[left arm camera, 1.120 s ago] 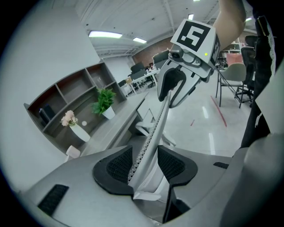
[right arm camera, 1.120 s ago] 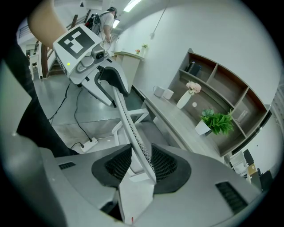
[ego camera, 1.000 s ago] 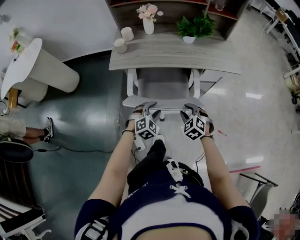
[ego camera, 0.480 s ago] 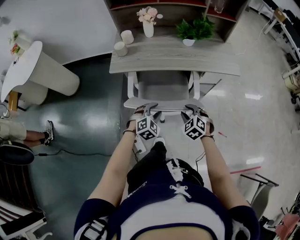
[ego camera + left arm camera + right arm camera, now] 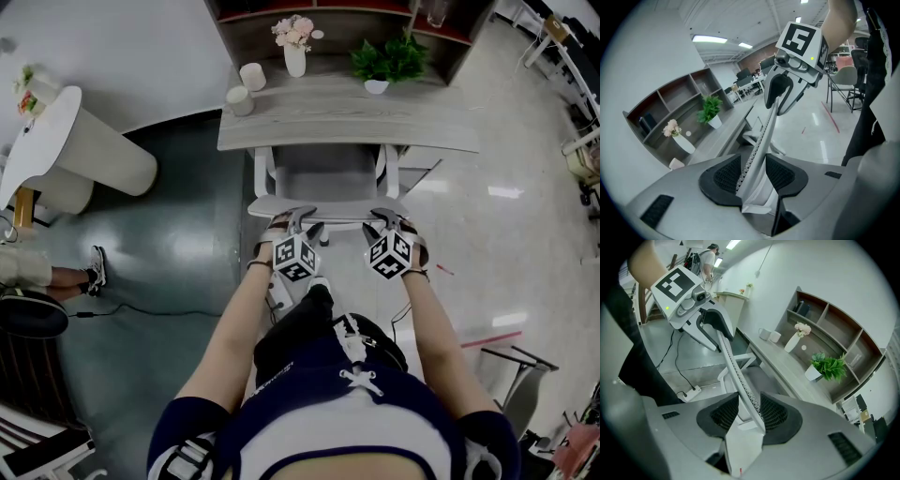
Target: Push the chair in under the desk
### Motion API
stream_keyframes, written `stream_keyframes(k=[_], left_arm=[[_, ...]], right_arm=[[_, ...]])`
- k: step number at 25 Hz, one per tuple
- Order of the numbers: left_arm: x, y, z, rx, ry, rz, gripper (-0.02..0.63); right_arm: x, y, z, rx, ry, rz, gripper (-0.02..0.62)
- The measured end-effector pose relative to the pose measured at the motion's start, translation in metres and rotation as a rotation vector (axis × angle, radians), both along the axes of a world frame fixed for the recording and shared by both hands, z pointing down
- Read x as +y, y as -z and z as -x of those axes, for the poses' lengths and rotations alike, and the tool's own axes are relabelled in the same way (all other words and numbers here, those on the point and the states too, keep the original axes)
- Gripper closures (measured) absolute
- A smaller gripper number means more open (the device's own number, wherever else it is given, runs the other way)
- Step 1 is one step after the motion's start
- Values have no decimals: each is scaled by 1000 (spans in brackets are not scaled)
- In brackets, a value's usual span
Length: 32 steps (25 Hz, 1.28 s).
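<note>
A white chair (image 5: pixel 323 173) with a grey seat stands partly under the grey wooden desk (image 5: pixel 347 117), its backrest toward me. My left gripper (image 5: pixel 298 217) and right gripper (image 5: pixel 382 217) sit side by side on the backrest's top edge. In the left gripper view the thin backrest edge (image 5: pixel 761 140) runs between the black pads of the left gripper (image 5: pixel 753 171), which are shut on it. The right gripper view shows the same edge (image 5: pixel 736 371) pinched in the right gripper (image 5: pixel 749 411). Each gripper view shows the other gripper further along the edge.
On the desk stand a vase of flowers (image 5: pixel 294 42), a potted plant (image 5: pixel 380 61) and two cups (image 5: pixel 246 86). A white round table (image 5: pixel 56 141) and a seated person's foot (image 5: pixel 94 261) are at the left. A power strip and cable lie on the floor by my legs.
</note>
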<state>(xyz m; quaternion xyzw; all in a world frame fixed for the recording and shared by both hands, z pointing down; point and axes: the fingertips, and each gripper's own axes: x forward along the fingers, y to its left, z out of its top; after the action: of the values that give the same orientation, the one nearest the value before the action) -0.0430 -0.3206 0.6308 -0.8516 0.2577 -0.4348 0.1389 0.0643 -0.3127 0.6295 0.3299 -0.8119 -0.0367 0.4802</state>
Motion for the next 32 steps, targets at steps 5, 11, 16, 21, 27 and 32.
stream_keyframes(k=[5, 11, 16, 21, 27, 32], left_arm=[[-7, 1, 0, 6, -7, -2, 436], [-16, 0, 1, 9, -13, -3, 436], [-23, 1, 3, 9, -18, -9, 436], [-32, 1, 2, 11, -20, -10, 437], [-39, 2, 2, 14, -27, -10, 437], [-40, 3, 2, 20, -33, -24, 439]], right_arm=[[-7, 1, 0, 1, -8, -1, 468], [-16, 0, 2, 3, -20, -1, 466], [-23, 0, 3, 7, -27, 1, 466], [-32, 1, 2, 11, -33, 3, 466], [-40, 0, 3, 12, -34, 5, 465], [-41, 1, 2, 11, -33, 2, 465]])
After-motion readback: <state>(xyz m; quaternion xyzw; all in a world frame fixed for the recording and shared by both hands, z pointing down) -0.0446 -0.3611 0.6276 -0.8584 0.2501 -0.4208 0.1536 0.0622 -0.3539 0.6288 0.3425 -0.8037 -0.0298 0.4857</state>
